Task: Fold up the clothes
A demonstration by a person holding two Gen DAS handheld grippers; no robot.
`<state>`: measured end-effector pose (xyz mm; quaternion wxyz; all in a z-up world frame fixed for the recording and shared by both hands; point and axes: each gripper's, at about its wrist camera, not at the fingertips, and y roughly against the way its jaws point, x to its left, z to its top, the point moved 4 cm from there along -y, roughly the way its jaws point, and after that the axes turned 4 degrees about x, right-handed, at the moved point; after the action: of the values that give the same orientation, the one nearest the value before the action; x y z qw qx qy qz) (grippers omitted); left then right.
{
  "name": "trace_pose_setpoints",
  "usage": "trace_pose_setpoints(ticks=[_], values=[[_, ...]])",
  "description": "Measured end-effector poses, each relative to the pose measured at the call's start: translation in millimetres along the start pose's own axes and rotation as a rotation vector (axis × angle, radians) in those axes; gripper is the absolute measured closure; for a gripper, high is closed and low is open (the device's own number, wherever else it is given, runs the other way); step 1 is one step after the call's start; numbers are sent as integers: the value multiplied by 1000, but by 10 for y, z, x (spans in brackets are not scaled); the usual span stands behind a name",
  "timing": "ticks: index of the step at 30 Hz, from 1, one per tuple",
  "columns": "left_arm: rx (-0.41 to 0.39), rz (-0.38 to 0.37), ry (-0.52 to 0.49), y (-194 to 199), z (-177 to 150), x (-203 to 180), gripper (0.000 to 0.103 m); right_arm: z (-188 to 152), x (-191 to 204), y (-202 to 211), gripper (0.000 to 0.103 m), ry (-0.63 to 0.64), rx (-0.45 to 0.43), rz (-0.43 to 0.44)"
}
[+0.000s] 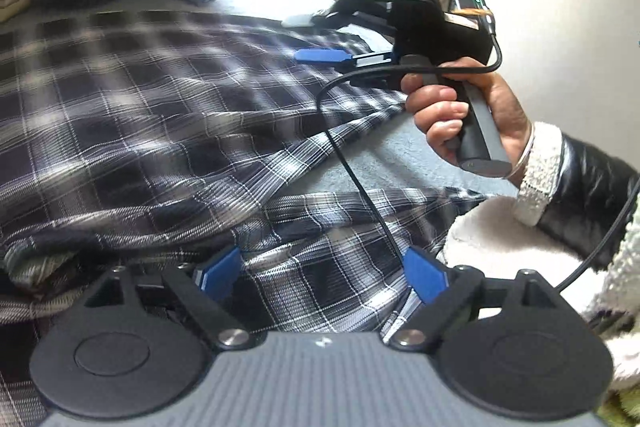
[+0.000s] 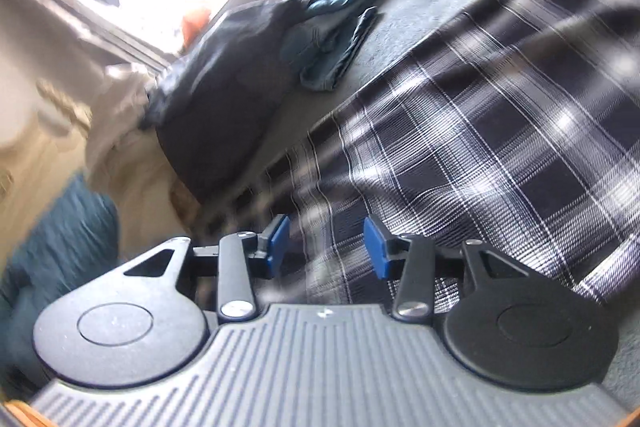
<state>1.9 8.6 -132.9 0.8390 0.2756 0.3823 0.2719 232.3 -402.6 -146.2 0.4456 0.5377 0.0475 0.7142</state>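
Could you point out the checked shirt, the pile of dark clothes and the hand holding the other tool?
Checked shirt [image 1: 132, 107]: left wrist view, on its spread-out middle.
Pile of dark clothes [image 2: 224, 83]: right wrist view, on the big dark garment.
Hand [image 1: 460, 111]: left wrist view, on the curled fingers around the handle.

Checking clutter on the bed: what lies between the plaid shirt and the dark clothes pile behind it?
Only bare grey bed cover separates the plaid shirt from the dark clothes pile; the right wrist view shows it.

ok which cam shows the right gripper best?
Left wrist view: the whole right gripper shows from the side, with the hand on its handle, above the plaid shirt. Right wrist view gives only its own blue pads and mount from behind, blurred, jaws apart with nothing clamped.
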Motion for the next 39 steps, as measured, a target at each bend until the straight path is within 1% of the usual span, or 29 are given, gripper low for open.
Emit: trace_pose_setpoints(ticks=[2, 4, 8, 10, 13, 14, 18, 21, 22, 25, 28, 31, 33, 36, 39], values=[[0, 3, 11, 7, 6, -1, 12, 32, -45, 32, 57, -45, -22, 54], [1, 18, 10, 18, 10, -3, 12, 44, -57, 53, 54, -59, -34, 96], [13, 89, -6, 90, 17, -34, 12, 36, -74, 57, 53, -61, -17, 131], [8, 113, 11, 184, 20, -52, 12, 17, -79, 46, 53, -87, -2, 143], [-24, 140, 38, 364, -2, -64, 12, -44, -53, 26, 52, -140, 24, 175], [-41, 152, 50, 421, -15, -57, 10, -62, -20, 19, 52, -139, 31, 185], [-121, 219, 91, 590, -68, 25, 9, -109, 183, 23, 52, -76, 51, 226], [-164, 267, 125, 696, -39, 76, 10, -102, 342, 238, 52, -28, 2, 256], [-177, 272, 154, 751, -20, 87, 10, -99, 390, 329, 51, -19, -19, 266], [-232, 244, 220, 956, 18, 65, 9, -114, 499, 665, 45, -35, -85, 302], [-277, 273, 230, 1139, 1, 0, 9, -183, 575, 911, 43, -30, -111, 315], [-312, 308, 232, 1288, -79, -53, 9, -311, 568, 1043, 43, -51, -100, 329], [-321, 331, 257, 1390, -178, -71, 9, -405, 566, 1094, 42, -78, -85, 349], [-330, 366, 331, 1565, -388, -46, 9, -536, 614, 1144, 42, -101, -53, 358], [-349, 406, 416, 1765, -639, 22, 8, -764, 690, 1167, 42, -80, 18, 339]])
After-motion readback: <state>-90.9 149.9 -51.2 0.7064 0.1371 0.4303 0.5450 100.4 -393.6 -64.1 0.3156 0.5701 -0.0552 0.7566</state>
